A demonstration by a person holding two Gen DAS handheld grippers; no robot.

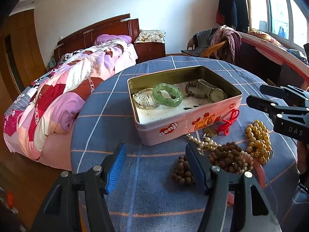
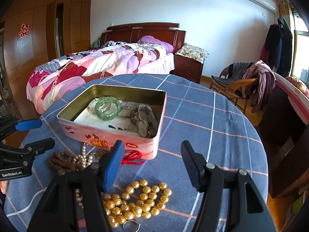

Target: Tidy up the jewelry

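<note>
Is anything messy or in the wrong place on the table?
Yes. The gold bead necklace, brown beads, pearl strand and red cord lie jumbled on the tablecloth beside the tin, not inside with the green bangle.

A quilted bed [image 2: 100, 65], nightstand [image 2: 188, 67] and clothes-draped wicker chair [image 2: 237, 85].

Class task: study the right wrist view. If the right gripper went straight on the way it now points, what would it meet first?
Probably the near right corner of the pink tin. The right gripper is open, with bare blue checked tablecloth between its fingers, and the tin lies just ahead. Depth is unclear, so it may pass just right of that corner.
</note>
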